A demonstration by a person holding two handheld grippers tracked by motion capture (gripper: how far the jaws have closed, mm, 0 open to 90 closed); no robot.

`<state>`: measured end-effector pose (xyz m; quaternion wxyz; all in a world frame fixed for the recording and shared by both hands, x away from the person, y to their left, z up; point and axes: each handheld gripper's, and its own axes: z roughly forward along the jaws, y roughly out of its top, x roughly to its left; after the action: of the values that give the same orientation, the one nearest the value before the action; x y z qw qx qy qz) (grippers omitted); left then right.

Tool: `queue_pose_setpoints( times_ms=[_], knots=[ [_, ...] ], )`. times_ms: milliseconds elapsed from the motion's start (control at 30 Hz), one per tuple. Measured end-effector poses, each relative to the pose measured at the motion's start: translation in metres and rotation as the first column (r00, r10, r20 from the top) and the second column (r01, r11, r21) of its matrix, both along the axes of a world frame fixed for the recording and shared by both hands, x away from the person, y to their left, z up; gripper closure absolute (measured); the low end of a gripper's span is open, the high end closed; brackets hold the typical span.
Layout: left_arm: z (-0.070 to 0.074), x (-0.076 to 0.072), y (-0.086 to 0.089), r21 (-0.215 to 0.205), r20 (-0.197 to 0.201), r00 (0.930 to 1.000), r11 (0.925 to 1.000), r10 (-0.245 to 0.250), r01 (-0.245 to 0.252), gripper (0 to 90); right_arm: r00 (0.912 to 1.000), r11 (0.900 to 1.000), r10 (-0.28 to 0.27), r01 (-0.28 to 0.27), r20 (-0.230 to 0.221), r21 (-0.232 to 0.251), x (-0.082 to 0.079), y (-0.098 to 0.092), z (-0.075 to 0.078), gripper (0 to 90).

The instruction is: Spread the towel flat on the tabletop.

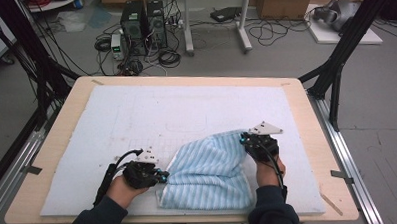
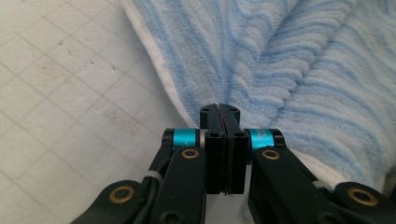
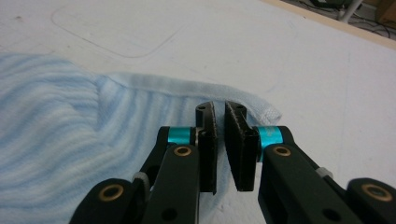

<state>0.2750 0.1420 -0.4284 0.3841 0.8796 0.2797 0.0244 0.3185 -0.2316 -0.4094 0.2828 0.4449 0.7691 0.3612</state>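
A blue-and-white striped towel (image 1: 208,171) lies bunched on the near middle of the white mat (image 1: 186,97). My left gripper (image 1: 163,176) sits at the towel's left edge, pointing right. In the left gripper view its jaws (image 2: 219,110) are pressed together at the towel's (image 2: 303,70) white border. My right gripper (image 1: 244,139) is at the towel's far right corner. In the right gripper view its jaws (image 3: 219,109) stand almost together at the hem of the towel (image 3: 56,121), which rises up to them.
The mat covers most of a wooden table (image 1: 62,127); a faint rounded outline (image 1: 187,126) is marked on it behind the towel. Computer towers (image 1: 143,26) and cables lie on the floor beyond. Black frame struts (image 1: 335,72) flank the table.
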Motion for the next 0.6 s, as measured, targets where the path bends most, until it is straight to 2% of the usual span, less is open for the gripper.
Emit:
queue_pose_setpoints(
  times_ms=[133,233,333,400,467,533,600],
  knots=[
    [-0.004,-0.005,0.001,-0.009,-0.021,0.9995,0.9997,-0.022,0.022,88.5,0.9984,0.998,-0.052,0.052,-0.022,-0.017,-0.005,-0.01,-0.005,83.4],
    [-0.003,-0.007,-0.001,-0.035,-0.033,0.9984,0.9984,-0.045,0.044,88.4,0.9952,0.996,-0.084,0.083,-0.05,-0.03,-0.01,-0.02,-0.014,84.1],
    [-0.002,-0.007,-0.001,-0.053,-0.024,0.9981,0.9971,-0.056,0.055,85.8,0.9903,0.993,-0.113,0.109,-0.081,-0.055,-0.013,-0.026,-0.022,83.7],
    [0.0,-0.006,0.001,-0.074,-0.002,0.9995,0.9968,-0.03,0.03,77.2,0.9903,0.992,-0.114,0.11,-0.08,-0.055,-0.013,-0.027,-0.022,77.7],
    [0.003,-0.003,0.005,-0.103,0.039,0.9989,0.9944,0.025,-0.021,62.4,0.9945,0.996,-0.086,0.085,-0.061,-0.018,-0.011,-0.024,-0.017,70.5],
    [0.007,0.0,0.01,-0.138,0.074,0.9942,0.9881,0.078,-0.067,54.4,0.9976,0.999,-0.046,0.047,-0.051,0.01,-0.006,-0.017,-0.011,63.3],
    [0.01,0.002,0.014,-0.168,0.115,0.9864,0.981,0.118,-0.097,50.1,0.9988,1.0,-0.005,0.006,-0.048,0.028,0.002,-0.006,-0.005,59.7]
  ],
)
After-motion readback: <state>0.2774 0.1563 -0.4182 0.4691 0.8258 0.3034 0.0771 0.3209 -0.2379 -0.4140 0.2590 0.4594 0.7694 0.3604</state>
